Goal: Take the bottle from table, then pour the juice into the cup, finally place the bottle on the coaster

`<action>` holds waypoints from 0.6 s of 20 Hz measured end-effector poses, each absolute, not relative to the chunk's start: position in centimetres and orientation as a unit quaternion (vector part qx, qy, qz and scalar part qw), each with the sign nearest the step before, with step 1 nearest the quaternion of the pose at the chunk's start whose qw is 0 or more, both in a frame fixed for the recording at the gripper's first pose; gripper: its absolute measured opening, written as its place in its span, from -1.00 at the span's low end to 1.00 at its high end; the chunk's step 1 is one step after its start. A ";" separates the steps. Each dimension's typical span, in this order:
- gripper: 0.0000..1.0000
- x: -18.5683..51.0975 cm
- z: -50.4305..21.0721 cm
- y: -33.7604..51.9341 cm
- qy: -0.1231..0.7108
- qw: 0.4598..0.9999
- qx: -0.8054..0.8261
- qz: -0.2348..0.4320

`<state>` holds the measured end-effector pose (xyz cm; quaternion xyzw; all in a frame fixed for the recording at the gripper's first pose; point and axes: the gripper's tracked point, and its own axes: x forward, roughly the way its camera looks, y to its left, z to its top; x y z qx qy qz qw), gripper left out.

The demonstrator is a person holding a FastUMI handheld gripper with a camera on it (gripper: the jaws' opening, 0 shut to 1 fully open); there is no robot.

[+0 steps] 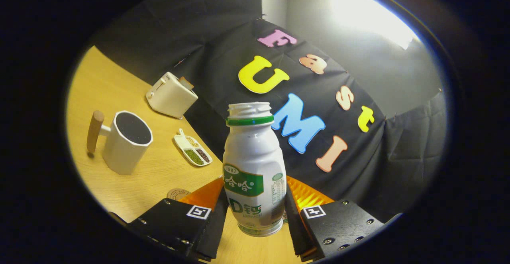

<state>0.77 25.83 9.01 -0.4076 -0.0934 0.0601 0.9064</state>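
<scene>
So the gripper (255, 212) has its two fingers clamped on the lower body of the small white plastic bottle with the green-and-white label (254, 168), one finger pressing each side. The whole scene is tilted, and the bottle's base looks to be clear of the light wooden table (107, 96), though I can't fully tell from this angle. My read: the "take the bottle" step is done or nearly so, and pouring comes next.

The bottle itself: cap is off, bare threaded neck with a green ring just under it, rounded shoulders, a waist where the label wraps. There's a dark shade at the bottom that could be the juice level (or just shadow, hard to say).

The white faceted ceramic cup with the wooden handle (126, 142) sits off to the left of the fingers, well apart from the bottle, mouth open and dark inside. The next move calls for carrying the bottle over so its neck is above that mouth, then tipping slowly.

A small round tan coaster (178, 194) peeks out just beside the left finger, on the table between finger and cup. That's the final drop spot.
</scene>
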 end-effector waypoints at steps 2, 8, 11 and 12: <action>0.38 0.6 8.8 27.3 -0.104 0.888 -0.443 0.067; 0.38 0.7 8.4 30.4 -0.122 0.835 -0.531 0.073; 0.37 1.1 8.0 31.3 -0.127 0.810 -0.568 0.073; 0.38 1.2 8.0 31.5 -0.129 0.801 -0.580 0.071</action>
